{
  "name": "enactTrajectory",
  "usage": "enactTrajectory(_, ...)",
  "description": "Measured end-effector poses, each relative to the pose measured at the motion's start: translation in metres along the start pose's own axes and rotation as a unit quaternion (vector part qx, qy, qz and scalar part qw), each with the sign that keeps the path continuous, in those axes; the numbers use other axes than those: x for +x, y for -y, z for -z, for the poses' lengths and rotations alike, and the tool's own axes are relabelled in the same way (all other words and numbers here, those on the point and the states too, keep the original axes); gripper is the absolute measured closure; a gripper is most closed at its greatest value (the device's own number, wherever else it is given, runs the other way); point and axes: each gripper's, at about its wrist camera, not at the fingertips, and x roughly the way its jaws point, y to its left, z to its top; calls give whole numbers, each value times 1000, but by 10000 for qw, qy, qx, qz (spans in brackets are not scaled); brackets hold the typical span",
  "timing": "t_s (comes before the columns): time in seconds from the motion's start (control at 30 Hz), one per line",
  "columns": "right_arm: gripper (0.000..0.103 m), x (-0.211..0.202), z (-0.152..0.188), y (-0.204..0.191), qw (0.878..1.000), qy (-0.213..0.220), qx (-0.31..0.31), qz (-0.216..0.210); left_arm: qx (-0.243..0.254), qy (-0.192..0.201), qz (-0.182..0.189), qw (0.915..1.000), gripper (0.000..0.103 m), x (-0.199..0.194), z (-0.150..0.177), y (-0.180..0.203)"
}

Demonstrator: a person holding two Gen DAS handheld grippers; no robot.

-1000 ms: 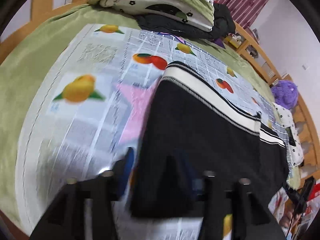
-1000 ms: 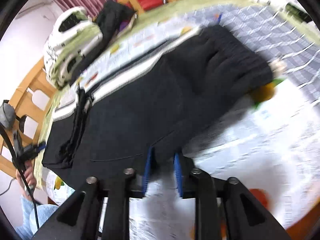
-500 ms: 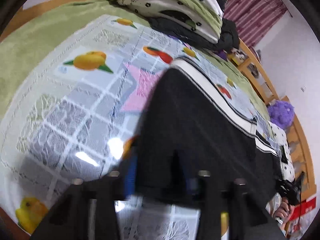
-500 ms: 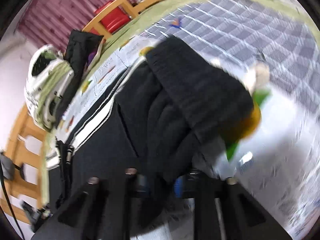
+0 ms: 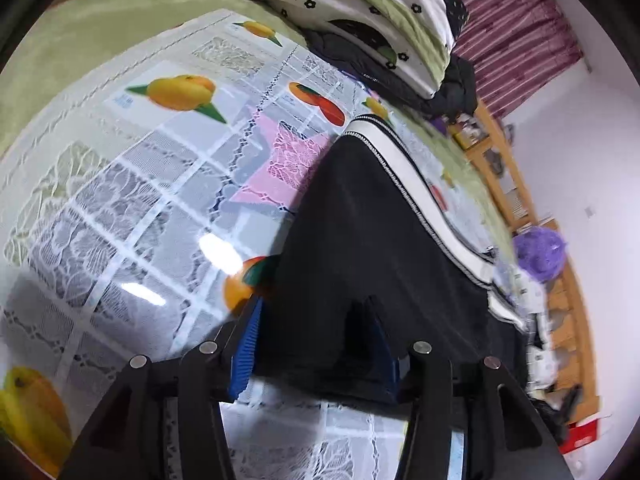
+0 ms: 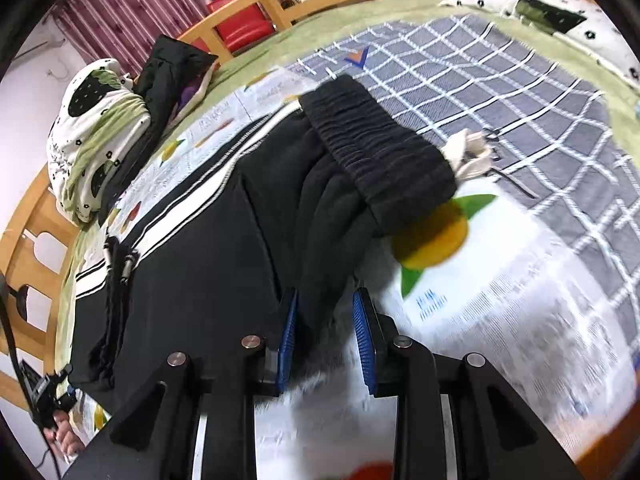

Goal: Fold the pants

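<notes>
Black pants (image 5: 360, 240) with a white side stripe (image 5: 408, 184) lie across a fruit-print cloth (image 5: 140, 200). My left gripper (image 5: 316, 320) straddles their near edge. Its jaws are opening, black fabric lies between the blue pads, and a fold hides the right pad. In the right wrist view the pants (image 6: 200, 260) are bunched into folds below the ribbed waistband (image 6: 380, 152), where a white drawstring (image 6: 472, 152) sticks out. My right gripper (image 6: 325, 304) is opening too. A fold sits against its left pad, and a gap shows at the right pad.
A folded white flower-print quilt (image 5: 360, 4) and a black jacket (image 5: 452, 92) are piled at the far end. A grey checked cloth (image 6: 480, 80) lies beyond the waistband. Wooden rails (image 6: 36, 216) edge the surface. A purple fluffy thing (image 5: 540, 252) sits at the right, a person's hand (image 6: 60, 436) at lower left.
The left gripper sank closer to the pants edge, and its jaws narrowed on it, then widened. The right gripper slid sideways, the fabric bunched into folds, and its jaws parted again.
</notes>
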Motion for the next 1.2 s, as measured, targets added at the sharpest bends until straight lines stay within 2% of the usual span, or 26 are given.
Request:
enactTrajectory(0.03,74,-8,3,-2,10000,51,-13,-24,81,17,-150,9999,58,1,1,5)
enactTrajectory(0.1,74,-20,6,-10,9999,134,-68,-23,218,136,-416,9988,72,-1,2,14)
enactTrajectory(0.2,74,-34,15,-26,9992,209,-344,70,392,325,-327,9982,84,-14,-2,27)
enactTrajectory(0.37,74,-51,30,-50,9958,286,-859,136,959,692,-545,9915,86,-37,-9,74)
enactTrajectory(0.53,74,-56,39,-58,9955,212,-916,73,1549,963,-427,9823,87,-56,-7,129)
enactTrajectory(0.67,74,-54,44,-58,9962,177,-852,34,2043,993,-163,9737,88,-59,6,181)
enactTrajectory(0.77,74,-54,46,-56,9967,158,-793,-44,2361,754,211,9686,89,-52,20,218)
enactTrajectory(0.9,74,-54,46,-58,9971,123,-732,-142,2745,206,675,9590,89,-24,46,258)
enactTrajectory(1.03,74,-54,46,-66,9965,100,-806,-186,3127,-461,698,9462,89,17,72,273)
enactTrajectory(1.13,74,-49,48,-77,9954,26,-929,-218,3160,-892,664,9422,89,37,82,270)
enactTrajectory(1.2,74,-43,49,-86,9942,-76,-1041,-273,3166,-1036,660,9406,86,38,86,267)
